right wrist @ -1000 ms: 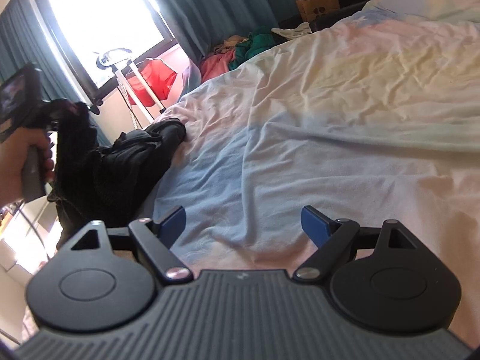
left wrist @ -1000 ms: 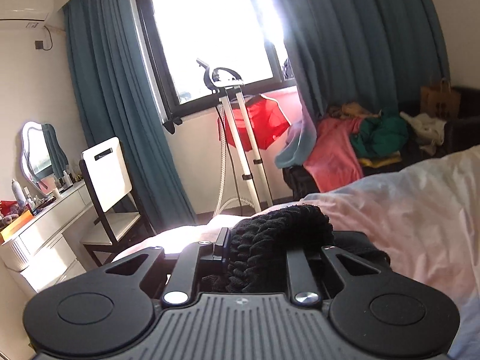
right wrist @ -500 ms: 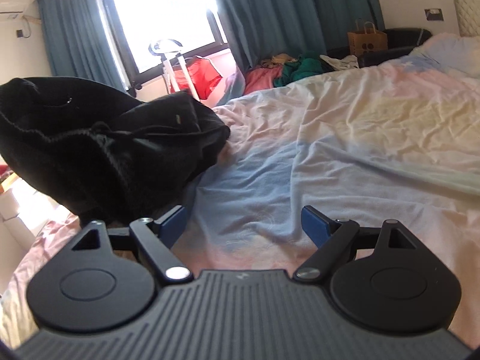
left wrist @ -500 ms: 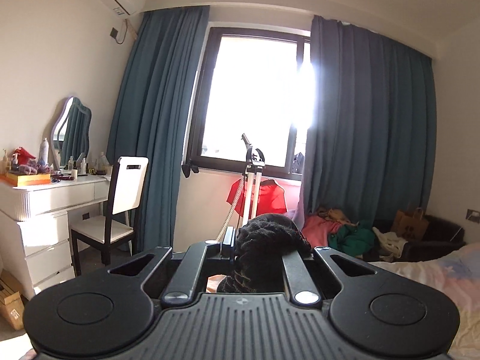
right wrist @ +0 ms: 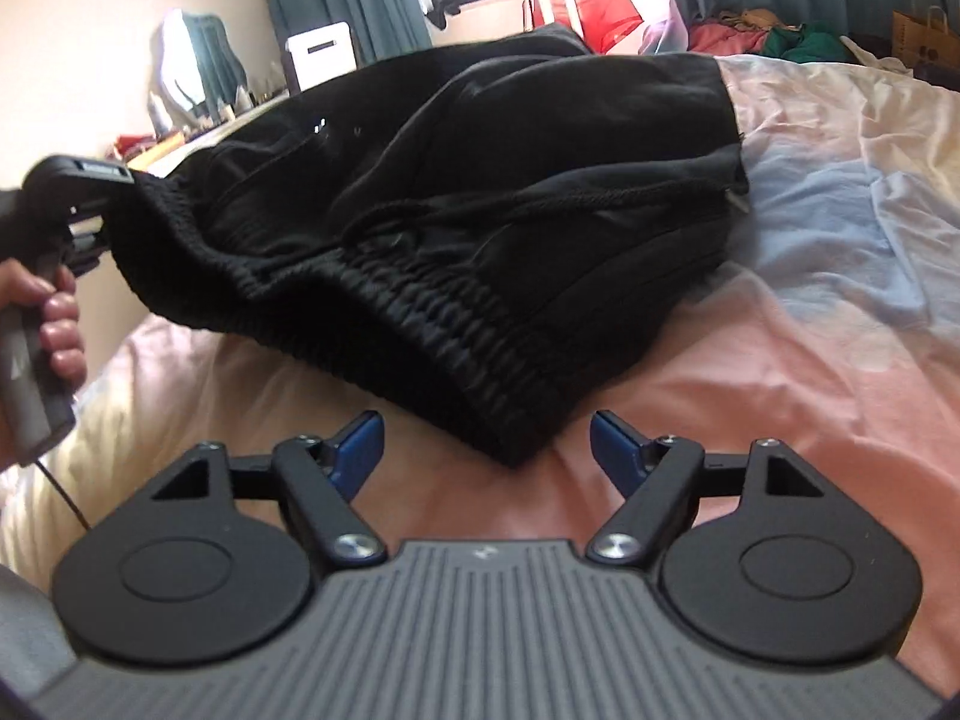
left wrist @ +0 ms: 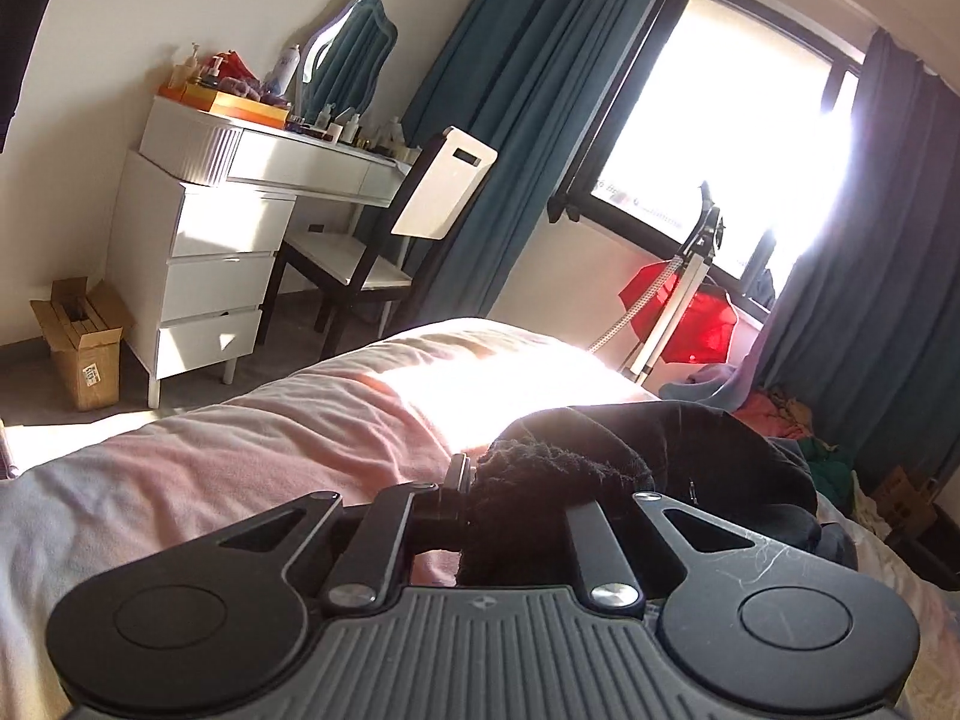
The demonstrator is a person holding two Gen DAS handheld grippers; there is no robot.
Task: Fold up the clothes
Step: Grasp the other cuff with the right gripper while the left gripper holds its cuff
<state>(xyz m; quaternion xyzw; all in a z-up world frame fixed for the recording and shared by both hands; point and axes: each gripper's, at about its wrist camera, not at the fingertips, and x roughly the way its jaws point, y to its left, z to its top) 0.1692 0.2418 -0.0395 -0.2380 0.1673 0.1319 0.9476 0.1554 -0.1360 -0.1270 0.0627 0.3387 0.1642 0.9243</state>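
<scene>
A pair of black trousers [right wrist: 480,180] with a ribbed elastic waistband lies bunched on the pink and blue bedsheet [right wrist: 780,360]. In the right wrist view a hand [right wrist: 54,312] holds my left gripper [right wrist: 78,180] at the left, shut on one end of the waistband. In its own view the black trousers [left wrist: 690,456] hide the fingertips of my left gripper [left wrist: 516,498]. My right gripper [right wrist: 486,447] is low over the sheet and its jaws are closing. The waistband's near corner lies between its blue pads [right wrist: 360,444], which do not touch it.
A white dresser [left wrist: 204,252] and a chair [left wrist: 420,210] stand past the bed's foot [left wrist: 240,450], with a cardboard box [left wrist: 78,336] on the floor. A garment steamer stand [left wrist: 678,300], a red cloth and a pile of clothes [right wrist: 780,36] are by the window.
The left gripper has swung across and rolled, and has dragged the trousers over the bed towards the right gripper. The right gripper has come up to the waistband and its pads stand closer together.
</scene>
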